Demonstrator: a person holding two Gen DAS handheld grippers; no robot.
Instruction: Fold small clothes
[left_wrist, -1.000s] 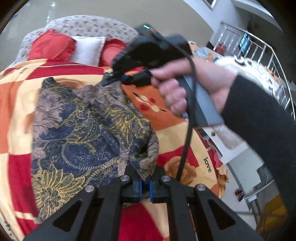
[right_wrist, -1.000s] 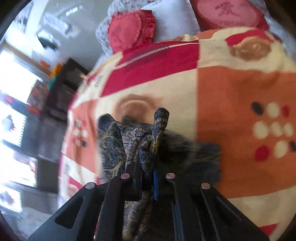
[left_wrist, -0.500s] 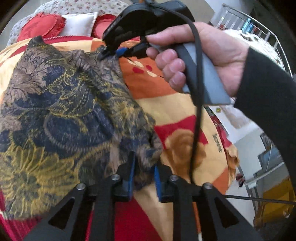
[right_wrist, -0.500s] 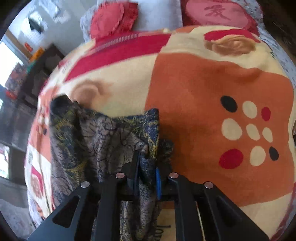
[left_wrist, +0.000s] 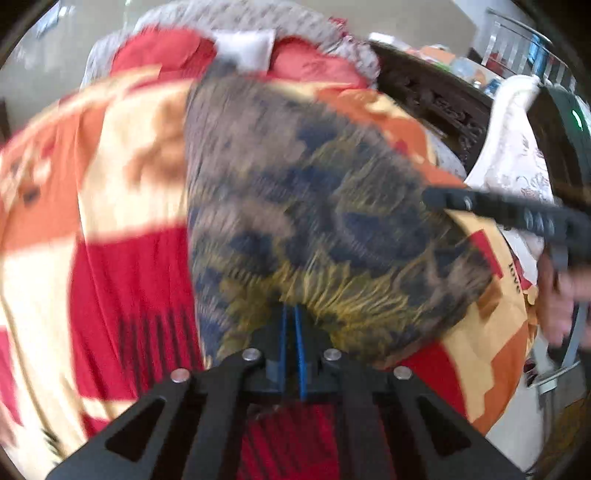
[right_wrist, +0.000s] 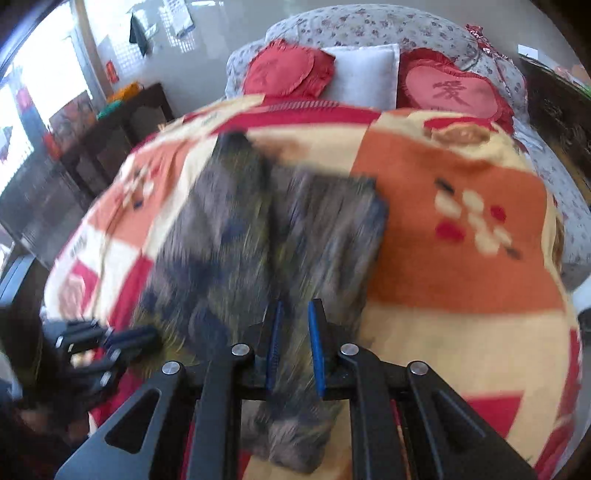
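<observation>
Red, orange and cream squares of a fleecy blanket (right_wrist: 461, 273) cover the bed I am working over, and the dark patterned garment (left_wrist: 314, 206) lies spread on it, blurred in both views. Its cloth is thin and limp, printed in navy, grey-brown and mustard swirls, with a fold line running up its middle in the right wrist view. Beyond it, against a flowered grey headboard (right_wrist: 369, 26), two red heart-shaped cushions (right_wrist: 288, 70) flank a plain white pillow (right_wrist: 362, 74). A dark wooden cabinet (right_wrist: 122, 125) stands to one side near bright windows, and a carved dark wood piece (left_wrist: 436, 103) with a white embroidered cloth (left_wrist: 517, 173) sits on the other; metal railing shows behind that.

My left gripper (left_wrist: 291, 325) has just opened a little and closed again, and its blue pads now sit nearly together on the near hem of the garment. My right gripper (right_wrist: 295, 332) is clamped on a bunched edge of the same garment, cloth passing between the blue pads and hanging below them. Each view catches the other gripper reaching in at the garment's side, with part of a hand (left_wrist: 561, 295) behind it.
</observation>
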